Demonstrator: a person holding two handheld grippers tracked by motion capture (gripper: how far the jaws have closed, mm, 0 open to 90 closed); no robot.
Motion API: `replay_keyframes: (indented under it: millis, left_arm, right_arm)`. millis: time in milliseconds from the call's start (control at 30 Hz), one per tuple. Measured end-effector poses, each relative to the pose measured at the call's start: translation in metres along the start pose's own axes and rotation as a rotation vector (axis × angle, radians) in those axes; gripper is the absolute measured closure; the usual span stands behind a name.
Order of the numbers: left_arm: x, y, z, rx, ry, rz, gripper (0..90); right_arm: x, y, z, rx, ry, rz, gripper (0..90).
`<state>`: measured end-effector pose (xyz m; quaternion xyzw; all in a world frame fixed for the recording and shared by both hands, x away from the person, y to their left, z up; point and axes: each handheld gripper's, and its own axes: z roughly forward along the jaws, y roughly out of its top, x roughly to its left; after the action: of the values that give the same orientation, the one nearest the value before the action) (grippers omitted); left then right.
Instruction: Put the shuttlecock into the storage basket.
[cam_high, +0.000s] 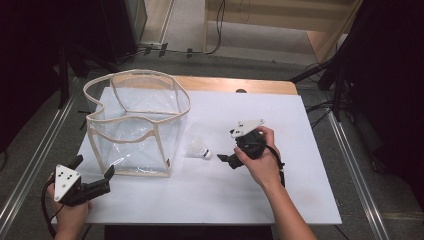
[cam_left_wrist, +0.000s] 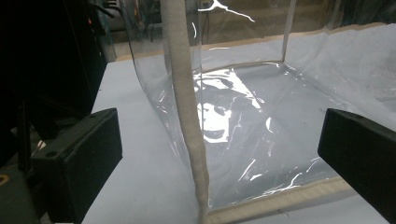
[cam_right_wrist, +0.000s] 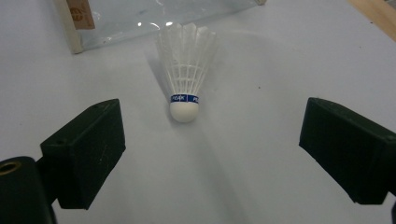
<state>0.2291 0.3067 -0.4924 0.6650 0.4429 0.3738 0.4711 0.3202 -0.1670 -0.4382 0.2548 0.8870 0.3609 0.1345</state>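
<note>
L gripper (cam_high: 92, 172) jaws wide apart, empty, at near corner of clear bag (cam_high: 135, 125). R gripper (cam_high: 225, 159) also spread, empty, aimed at shuttlecock (cam_high: 200, 149) lying on white table (cam_high: 250, 200) beside bag.

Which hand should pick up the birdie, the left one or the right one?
Probably the right. The right gripper is open and aimed at the shuttlecock, which lies just ahead. The left gripper sits by the clear bag's near corner, farther off.
</note>
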Motion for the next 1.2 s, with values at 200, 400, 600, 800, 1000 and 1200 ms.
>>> replay_keyframes:
  millis: [200, 400, 600, 800, 1000, 1200]
  left_arm:
    - [0.000, 0.000, 0.001, -0.002, -0.001, 0.002, 0.2]
    - [-0.001, 0.000, 0.001, -0.001, -0.003, 0.003, 0.2]
    - [-0.001, 0.000, 0.001, 0.001, -0.006, 0.007, 0.2]
    - [-0.001, 0.000, 0.001, 0.003, -0.010, 0.009, 0.2]
    - [-0.001, 0.000, 0.001, 0.007, -0.010, 0.009, 0.2]
    - [0.000, 0.000, 0.001, 0.004, -0.013, 0.008, 0.2]
  right_arm:
    - [0.001, 0.010, 0.008, 0.017, 0.018, -0.016, 5.1]
    - [0.002, 0.018, 0.013, 0.020, 0.034, -0.028, 5.1]
    - [0.001, 0.024, 0.020, 0.042, 0.039, -0.029, 5.1]
    - [0.000, 0.029, 0.028, 0.061, 0.048, -0.030, 5.1]
    - [0.000, 0.032, 0.040, 0.101, 0.049, -0.037, 13.6]
    - [0.000, 0.032, 0.055, 0.170, 0.070, 0.006, 15.0]
